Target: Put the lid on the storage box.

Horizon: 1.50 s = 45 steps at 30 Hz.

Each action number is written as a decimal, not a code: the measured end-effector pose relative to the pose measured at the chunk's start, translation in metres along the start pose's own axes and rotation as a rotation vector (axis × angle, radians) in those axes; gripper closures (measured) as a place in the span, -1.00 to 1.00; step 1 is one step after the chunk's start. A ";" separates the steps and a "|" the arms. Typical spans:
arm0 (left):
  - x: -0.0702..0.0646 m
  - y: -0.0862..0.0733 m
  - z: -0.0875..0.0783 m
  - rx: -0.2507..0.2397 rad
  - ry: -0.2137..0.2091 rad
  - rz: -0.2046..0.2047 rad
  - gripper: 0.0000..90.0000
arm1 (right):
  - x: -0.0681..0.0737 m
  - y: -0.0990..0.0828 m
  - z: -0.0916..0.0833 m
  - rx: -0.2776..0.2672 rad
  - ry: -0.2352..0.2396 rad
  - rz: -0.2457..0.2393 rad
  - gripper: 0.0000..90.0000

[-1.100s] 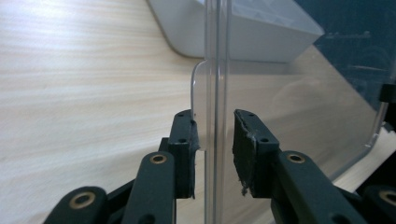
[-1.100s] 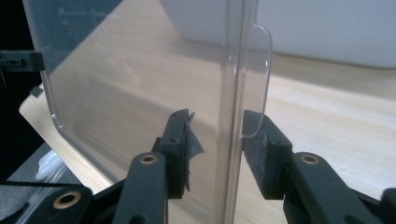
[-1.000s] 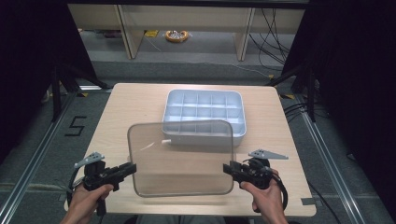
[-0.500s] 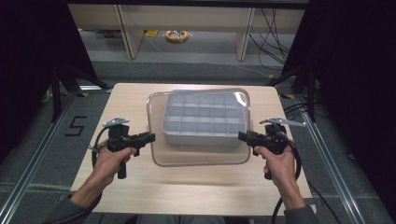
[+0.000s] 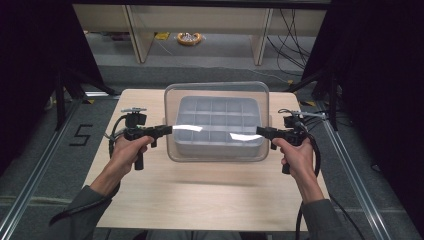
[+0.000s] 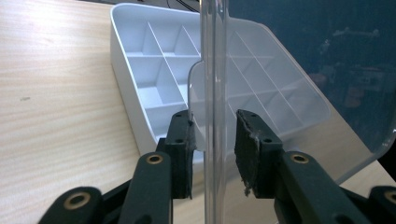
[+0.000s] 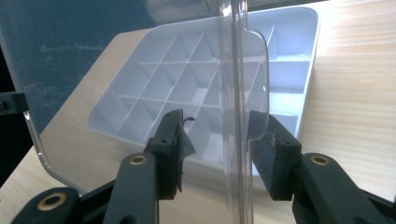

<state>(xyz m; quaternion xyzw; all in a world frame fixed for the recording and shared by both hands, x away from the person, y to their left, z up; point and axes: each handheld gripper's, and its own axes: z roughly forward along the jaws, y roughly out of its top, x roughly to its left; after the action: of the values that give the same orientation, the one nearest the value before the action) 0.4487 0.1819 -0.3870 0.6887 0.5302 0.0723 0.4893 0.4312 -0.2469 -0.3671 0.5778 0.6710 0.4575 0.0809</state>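
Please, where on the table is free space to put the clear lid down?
The widest bare patch of the table is the near strip between the forearms, before the white divided tray. Narrow strips flank the tray. The middle is crowded: the clear lid hangs over the tray.

Lid above tray on table

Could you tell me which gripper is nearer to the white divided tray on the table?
Neither clearly: the left gripper and right gripper flank the white divided tray about equally, each at a side edge of the clear lid above it.
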 end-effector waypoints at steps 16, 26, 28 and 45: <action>0.013 0.039 0.033 0.038 0.051 -0.069 0.42 | -0.014 0.030 0.028 0.042 -0.029 0.061 0.25; 0.016 0.046 0.056 0.082 0.072 -0.094 0.41 | -0.027 0.038 0.045 0.067 -0.061 0.131 0.20; 0.016 0.046 0.059 0.086 0.078 -0.094 0.40 | -0.031 0.038 0.048 0.072 -0.075 0.108 0.17; 0.026 0.045 0.084 0.115 0.127 -0.136 0.29 | -0.044 0.037 0.078 0.142 -0.083 0.218 0.04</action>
<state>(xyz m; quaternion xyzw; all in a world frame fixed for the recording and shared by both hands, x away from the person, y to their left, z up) 0.5416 0.1541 -0.4068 0.6721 0.6090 0.0517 0.4180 0.5211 -0.2475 -0.4035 0.6701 0.6310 0.3905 0.0171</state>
